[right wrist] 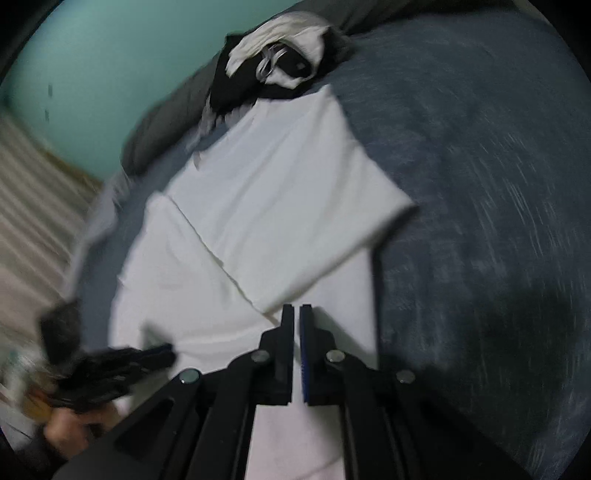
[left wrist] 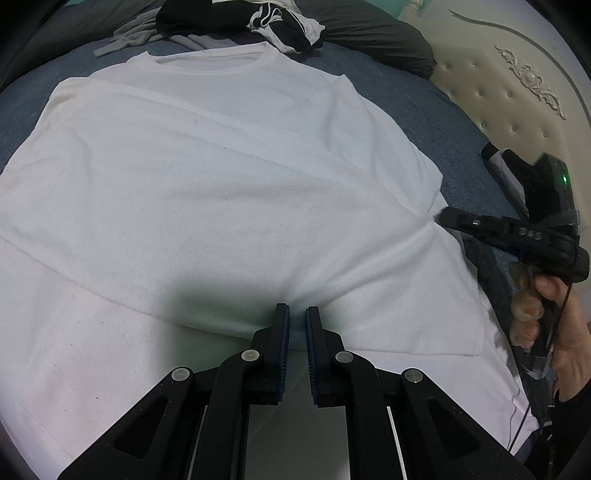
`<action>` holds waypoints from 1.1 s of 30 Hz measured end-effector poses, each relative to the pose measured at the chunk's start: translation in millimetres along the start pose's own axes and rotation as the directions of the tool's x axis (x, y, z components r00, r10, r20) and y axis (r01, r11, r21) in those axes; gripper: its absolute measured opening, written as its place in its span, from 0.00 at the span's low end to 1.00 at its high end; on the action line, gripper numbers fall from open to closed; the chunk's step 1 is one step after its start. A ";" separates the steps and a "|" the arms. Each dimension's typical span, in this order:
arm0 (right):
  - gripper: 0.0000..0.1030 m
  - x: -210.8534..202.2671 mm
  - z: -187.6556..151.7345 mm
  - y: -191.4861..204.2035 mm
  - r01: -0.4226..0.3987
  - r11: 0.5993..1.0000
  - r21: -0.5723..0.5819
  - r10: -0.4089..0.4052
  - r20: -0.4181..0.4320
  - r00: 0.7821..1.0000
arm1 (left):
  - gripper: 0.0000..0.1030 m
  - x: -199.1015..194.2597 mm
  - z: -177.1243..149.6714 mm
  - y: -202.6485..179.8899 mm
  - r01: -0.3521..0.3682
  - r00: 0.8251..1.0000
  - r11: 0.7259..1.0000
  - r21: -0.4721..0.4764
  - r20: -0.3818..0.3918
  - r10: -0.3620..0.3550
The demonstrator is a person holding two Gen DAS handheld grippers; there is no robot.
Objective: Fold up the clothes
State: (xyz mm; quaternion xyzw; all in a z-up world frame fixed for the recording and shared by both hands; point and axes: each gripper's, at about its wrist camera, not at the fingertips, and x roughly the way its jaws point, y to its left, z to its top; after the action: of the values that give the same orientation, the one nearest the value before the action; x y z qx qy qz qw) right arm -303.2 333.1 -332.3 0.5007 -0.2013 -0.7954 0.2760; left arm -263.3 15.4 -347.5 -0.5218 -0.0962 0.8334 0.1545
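Bed w/ dark blue cover fills both views; one white T-shirt lies spread flat across centre of left-wrist frame, collar at top, one side folded over toward middle. Two grippers seen. Left gripper at bottom centre of its own frame, fingers nearly together w/ a slim gap, tips at the shirt's lower fold; can't tell if cloth is pinched. Right gripper enters from right edge of that frame, tip at the shirt's right edge, held by one hand. Right-wrist view is motion-blurred: right gripper fingers together, over the shirt, nothing visibly between them. One heap of black-and-white clothes sits at top centre, one grey garment at upper left. One cream tufted headboard upper right.
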 end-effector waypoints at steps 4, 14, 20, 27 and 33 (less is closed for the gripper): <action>0.15 -18.4 -11.5 -6.8 -0.003 1.000 0.012 0.003 0.027 1.000 | 0.09 -0.6 -0.7 -0.8 -0.003 1.000 1.000 0.000 0.000 0.003; 0.09 -10.1 -30.2 0.5 0.040 0.997 -0.065 -0.043 -0.036 0.998 | 0.09 -2.2 -0.2 -0.2 -0.014 1.000 1.000 -0.003 -0.008 0.014; 0.00 -20.6 -31.9 -16.1 0.071 0.998 -0.002 -0.071 0.013 0.997 | 0.09 -2.9 0.0 0.4 -0.021 1.000 1.000 0.002 -0.012 0.021; 0.07 -47.1 -29.1 -39.9 0.049 0.988 0.146 -0.054 0.029 0.998 | 0.13 -24.1 1.5 4.8 -0.010 1.000 0.999 -0.042 0.016 0.010; 0.34 -44.9 -37.1 -28.8 0.084 0.990 0.110 -0.077 -0.069 0.995 | 0.24 -70.0 -10.0 23.0 -0.038 0.998 0.997 -0.063 0.041 0.041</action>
State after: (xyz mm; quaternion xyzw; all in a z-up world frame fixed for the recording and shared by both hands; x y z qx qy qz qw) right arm -260.8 382.3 -334.3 0.5487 -0.2163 -0.7767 0.2212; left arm -229.4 -31.2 -300.5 -0.5105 -0.1150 0.8438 0.1195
